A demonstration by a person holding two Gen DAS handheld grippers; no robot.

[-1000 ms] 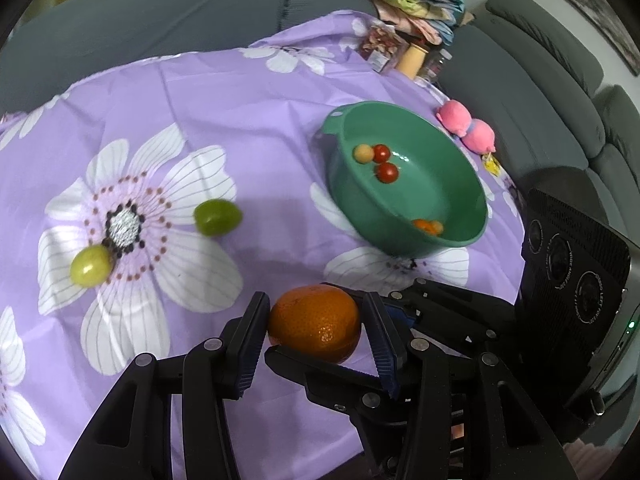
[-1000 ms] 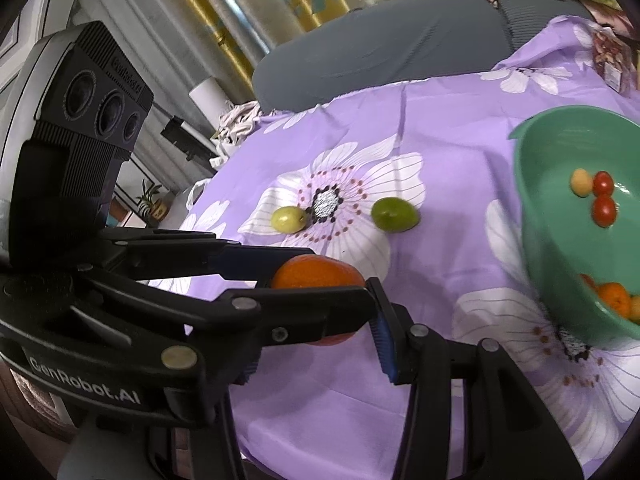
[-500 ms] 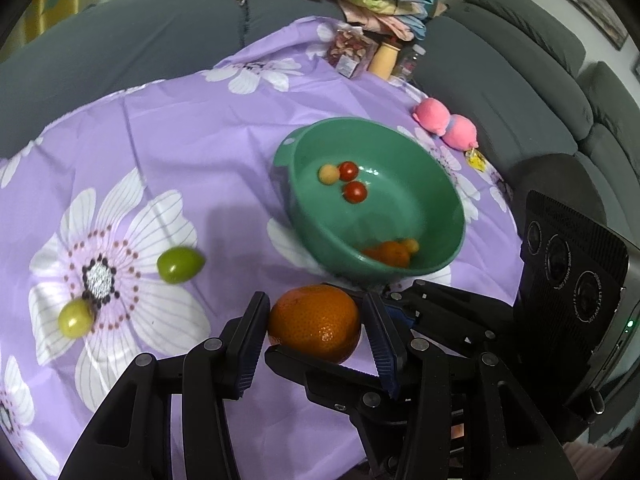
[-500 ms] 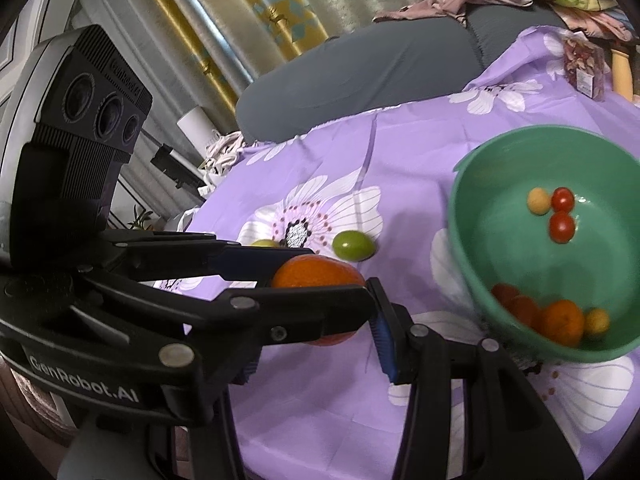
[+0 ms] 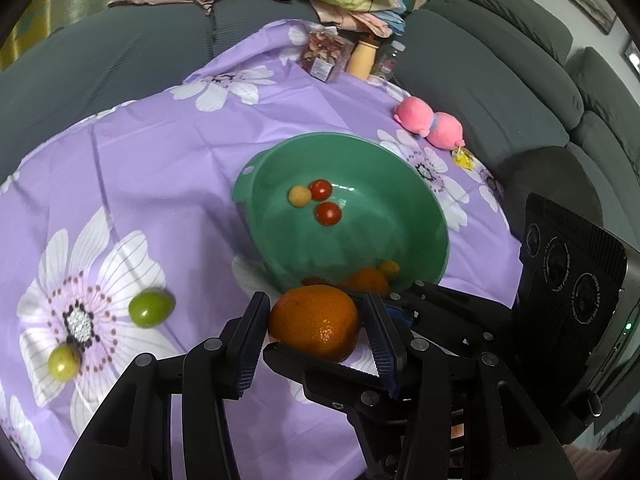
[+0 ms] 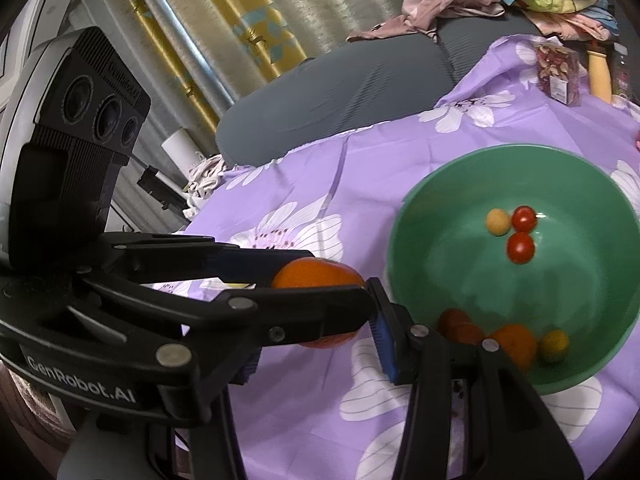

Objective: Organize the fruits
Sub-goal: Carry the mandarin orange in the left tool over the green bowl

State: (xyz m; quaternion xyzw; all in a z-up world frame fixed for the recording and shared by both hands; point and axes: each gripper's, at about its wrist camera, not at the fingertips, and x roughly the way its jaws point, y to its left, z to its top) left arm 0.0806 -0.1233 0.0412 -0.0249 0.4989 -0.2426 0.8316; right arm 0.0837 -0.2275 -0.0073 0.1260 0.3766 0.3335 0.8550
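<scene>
An orange [image 5: 314, 322] sits pinched between the blue-padded fingers of the left gripper [image 5: 316, 330], carried in the air just short of the near rim of a green bowl [image 5: 436, 224]. The right gripper [image 6: 316, 344] crosses in close beside it: one of its fingers lies under the orange, and the fruit appears to sit between its fingers too, though whether it actually presses on it cannot be told.

Moving outward, the bowl rests on a purple cloth [image 5: 168, 152] printed with large white flowers. Inside it already lie two red cherry tomatoes [image 5: 329, 213], a pale yellow one, and a small heap by the near wall that includes a smaller orange [image 6: 514, 344].

Further left on the cloth, well apart from the bowl, two green fruits [image 5: 151, 308] remain loose. So the sorting looks past halfway: the orange is about to go in, and two pieces are left.

A pink plush toy [image 5: 430, 124] lies beyond the bowl.
</scene>
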